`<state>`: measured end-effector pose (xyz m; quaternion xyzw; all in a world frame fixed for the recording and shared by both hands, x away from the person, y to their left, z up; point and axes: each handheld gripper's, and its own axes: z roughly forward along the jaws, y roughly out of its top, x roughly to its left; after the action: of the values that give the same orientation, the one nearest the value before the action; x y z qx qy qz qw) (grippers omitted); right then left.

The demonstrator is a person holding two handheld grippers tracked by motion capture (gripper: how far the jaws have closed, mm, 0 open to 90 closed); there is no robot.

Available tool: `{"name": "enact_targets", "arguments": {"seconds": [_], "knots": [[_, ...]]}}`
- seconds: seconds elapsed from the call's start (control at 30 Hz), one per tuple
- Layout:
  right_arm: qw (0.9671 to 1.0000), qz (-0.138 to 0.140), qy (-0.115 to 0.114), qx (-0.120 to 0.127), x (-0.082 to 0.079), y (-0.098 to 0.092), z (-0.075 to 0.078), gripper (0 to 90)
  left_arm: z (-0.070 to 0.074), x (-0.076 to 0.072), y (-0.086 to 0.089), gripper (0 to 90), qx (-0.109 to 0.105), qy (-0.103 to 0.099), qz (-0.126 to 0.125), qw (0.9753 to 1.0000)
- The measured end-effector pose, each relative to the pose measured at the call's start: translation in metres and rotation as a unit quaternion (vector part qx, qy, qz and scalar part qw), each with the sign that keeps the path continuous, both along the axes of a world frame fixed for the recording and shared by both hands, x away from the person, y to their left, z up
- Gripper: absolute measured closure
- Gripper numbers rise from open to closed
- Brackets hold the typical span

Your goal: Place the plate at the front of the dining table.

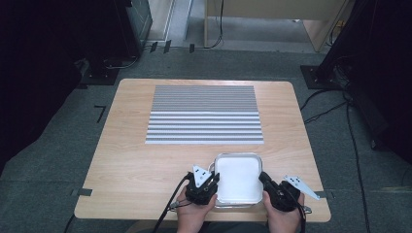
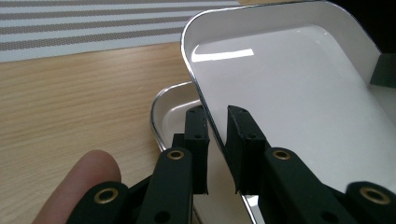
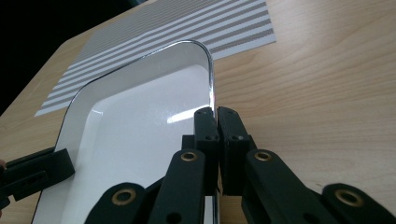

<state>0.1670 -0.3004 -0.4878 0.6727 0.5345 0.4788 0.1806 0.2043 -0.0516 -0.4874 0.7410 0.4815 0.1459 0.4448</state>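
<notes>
Biggest thing first: the wooden table, with a striped mat lying well beyond both sets of jaws, out of the action.

Then the trays. There are 2 white trays with shiny metal rims, stacked. The upper tray sits right between my 2 grippers, and in the left gripper view I can see it tilted up off the lower tray, whose corner peeks out underneath, just ahead of the left jaws.

Left gripper: jaws astride the upper tray's left rim, 1 pad under and 1 over, but with a visible gap, so I'd call it loosely around the edge, not clamped. Right gripper: jaws pressed together on the right rim, gripping it properly.

So the tray lies dead between the jaws, its slightly longer side running away from me, both hands about equally near. Both hands sit low at the near table edge, jaws angled inward and forward. I reckon the next lift depends on the left side closing first.
</notes>
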Motion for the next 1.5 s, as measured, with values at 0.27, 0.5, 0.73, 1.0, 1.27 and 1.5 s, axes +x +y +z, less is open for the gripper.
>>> {"name": "enact_targets", "arguments": {"seconds": [0.27, 0.5, 0.73, 1.0, 1.27, 1.5], "knots": [[0.9999, 0.012, -0.009, -0.001, 0.010, 0.012, 0.008, 88.8, 0.009, 0.011, 0.016, 82.0, -0.020, -0.009, 0.014, 0.9997], [0.9996, 0.027, -0.010, -0.007, 0.025, 0.030, 0.013, 89.2, 0.018, 0.022, 0.036, 82.4, -0.017, -0.017, 0.019, 0.9995], [0.9986, 0.047, -0.020, -0.013, 0.053, 0.055, 0.023, 89.4, 0.030, 0.043, 0.059, 84.8, -0.031, -0.027, 0.040, 0.9984], [0.9977, 0.061, -0.021, -0.019, 0.078, 0.069, 0.033, 89.5, 0.039, 0.066, 0.076, 86.6, -0.042, -0.037, 0.058, 0.9967], [0.9974, 0.069, -0.015, -0.011, 0.101, 0.080, 0.037, 89.5, 0.046, 0.084, 0.086, 88.1, -0.045, -0.041, 0.065, 0.9961], [0.9972, 0.072, -0.012, -0.013, 0.117, 0.084, 0.039, 89.5, 0.046, 0.101, 0.089, 88.7, -0.048, -0.036, 0.071, 0.9957]]}}
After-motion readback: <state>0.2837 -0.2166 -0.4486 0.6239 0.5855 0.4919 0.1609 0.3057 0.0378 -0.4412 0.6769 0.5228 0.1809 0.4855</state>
